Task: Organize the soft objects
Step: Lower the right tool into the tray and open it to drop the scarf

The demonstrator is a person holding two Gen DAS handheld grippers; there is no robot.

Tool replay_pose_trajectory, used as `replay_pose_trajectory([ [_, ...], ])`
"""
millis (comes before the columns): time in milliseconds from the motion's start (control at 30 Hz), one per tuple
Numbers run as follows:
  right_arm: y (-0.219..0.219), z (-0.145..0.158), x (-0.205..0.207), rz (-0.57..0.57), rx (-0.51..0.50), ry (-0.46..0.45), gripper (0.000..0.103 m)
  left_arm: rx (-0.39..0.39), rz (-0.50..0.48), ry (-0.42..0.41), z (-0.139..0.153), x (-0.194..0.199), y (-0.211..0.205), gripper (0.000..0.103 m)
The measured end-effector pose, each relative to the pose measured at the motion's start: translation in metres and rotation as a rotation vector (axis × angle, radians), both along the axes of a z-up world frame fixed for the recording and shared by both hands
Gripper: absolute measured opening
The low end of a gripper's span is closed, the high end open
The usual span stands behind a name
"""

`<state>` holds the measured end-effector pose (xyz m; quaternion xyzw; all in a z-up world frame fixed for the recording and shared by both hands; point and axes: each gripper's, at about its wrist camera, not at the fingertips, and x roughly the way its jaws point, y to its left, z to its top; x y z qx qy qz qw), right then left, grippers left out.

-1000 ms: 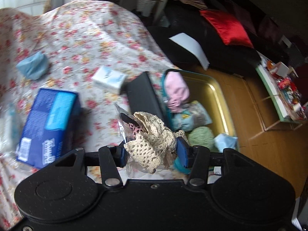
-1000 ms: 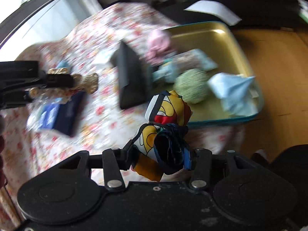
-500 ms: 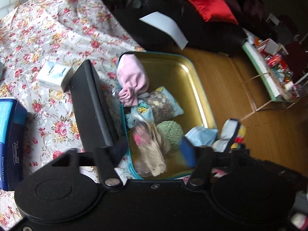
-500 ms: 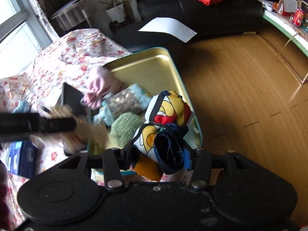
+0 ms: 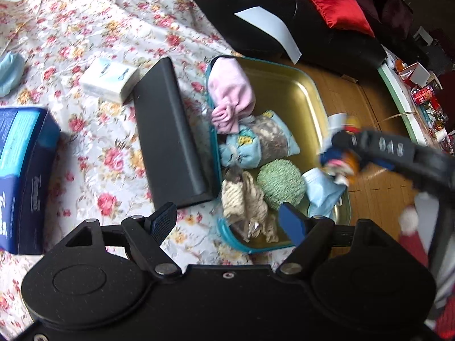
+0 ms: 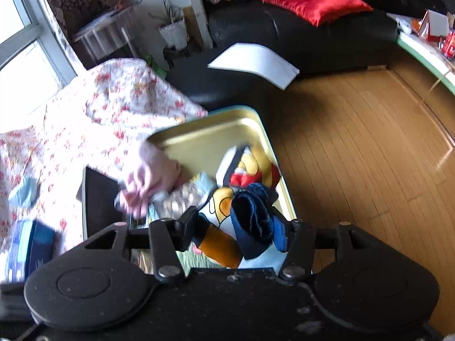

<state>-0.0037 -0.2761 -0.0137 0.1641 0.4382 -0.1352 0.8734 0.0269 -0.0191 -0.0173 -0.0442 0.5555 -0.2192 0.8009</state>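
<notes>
A: Left gripper (image 5: 230, 221) hangs over the near corner of the gold tray (image 5: 284, 91). Jaws opening, nothing pinched. The cream crochet bundle (image 5: 246, 196) lies loose in that corner, below the gap, clear of both pads.

B: And around it?

A: Green knit ball (image 5: 281, 184) touching its right side. Pale blue cloth (image 5: 322, 193) against the right rim. Further back a patterned pouch (image 5: 270, 142), then a pink cloth (image 5: 230, 93) draped over the tray's left rim.

B: The right one?

A: Right gripper (image 6: 236, 227) is over the same tray (image 6: 210, 139), jaws opening too. The bright printed cloth (image 6: 227, 207), yellow, orange, navy, sits between the fingers. The navy fold lies against the right pad (image 6: 280, 236); the left side looks slack. Cannot tell whether it is pinched or only hanging there. From the left camera that cloth is a blur.

B: Off the tray?

A: Black case (image 5: 167, 133) just beside the tray's left rim on the floral cover (image 5: 99, 28). White tissue pack (image 5: 109, 78), blue box (image 5: 22, 170), and a pale blue cloth (image 5: 10, 71) near the far left edge.
</notes>
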Motion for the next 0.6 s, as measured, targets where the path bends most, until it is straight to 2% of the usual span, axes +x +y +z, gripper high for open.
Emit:
replay_pose_trajectory([
  [167,0.005,-0.010,0.005,0.005,-0.083,0.007,0.070,0.012,0.012,0.002,-0.002,-0.003,0.008,0.075],
  [367,0.003,-0.031,-0.011,-0.031,-0.090,0.061,0.070,0.027,0.022,-0.006,-0.002,-0.004,0.013,0.075],
  [600,0.005,-0.026,-0.036,-0.081,-0.056,0.051,0.070,0.022,0.038,-0.010,0.001,-0.008,0.026,0.075],
])
